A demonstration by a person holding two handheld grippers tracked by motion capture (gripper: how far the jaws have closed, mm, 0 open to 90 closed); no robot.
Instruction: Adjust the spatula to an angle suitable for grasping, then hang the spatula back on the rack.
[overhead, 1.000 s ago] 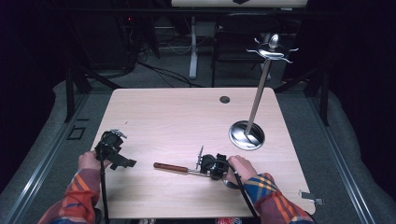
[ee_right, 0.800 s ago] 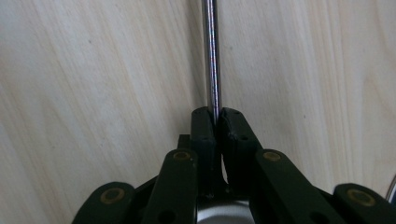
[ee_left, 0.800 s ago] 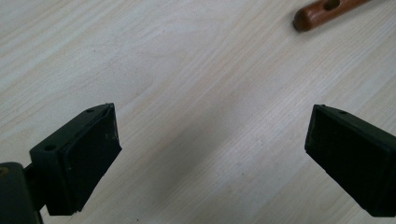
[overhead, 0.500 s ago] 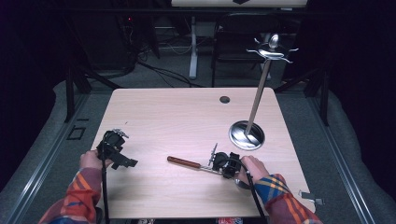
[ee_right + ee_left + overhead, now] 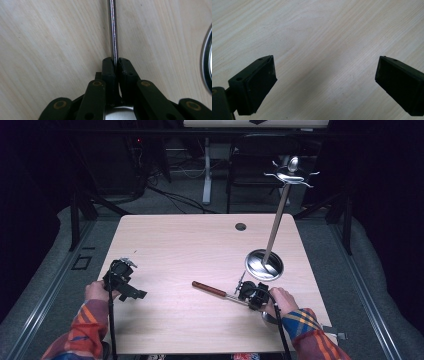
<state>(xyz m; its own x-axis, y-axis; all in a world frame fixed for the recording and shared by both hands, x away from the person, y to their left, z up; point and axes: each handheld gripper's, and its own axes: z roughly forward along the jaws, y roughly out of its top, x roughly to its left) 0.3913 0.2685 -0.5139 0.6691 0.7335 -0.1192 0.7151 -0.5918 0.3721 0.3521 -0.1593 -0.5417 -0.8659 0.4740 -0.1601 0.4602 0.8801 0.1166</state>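
Sleeves: plaid cuffs came in at the near edge of the table (image 5: 165, 245), one hand behind each gripper.

Right gripper (image 5: 242, 289): near the front right of the table, its fingers were pressed together on the thin metal shaft of a utensil (image 5: 218, 292); in the right gripper view the pads (image 5: 109, 67) pinched that chrome shaft (image 5: 112, 27) with no gap left.

Utensil: it had a dark reddish handle (image 5: 209, 289) pointing left toward the middle of the table, low over the wood; whether the handle touched the surface I could not tell. Its working end sat behind the gripper, hidden.

Change: over the last second the right gripper and utensil had travelled rightward along the front of the table, and they now sat just beside the stand's base.

Left gripper (image 5: 131, 291): it had stayed at the front left, well apart from the work, fingers (image 5: 259, 85) spread wide over bare wood with nothing between them.

Stand base (image 5: 263, 265): a round shiny disc just beyond the right gripper; its rim showed at the edge of the right gripper view.

Stand top (image 5: 292, 172): a slim pole rose to a ring of hooks, all bare as far as I could see.

Meaning: my reading was that the carry was nearly done and the lift to a hook came next, which would call for raising the utensil well up.
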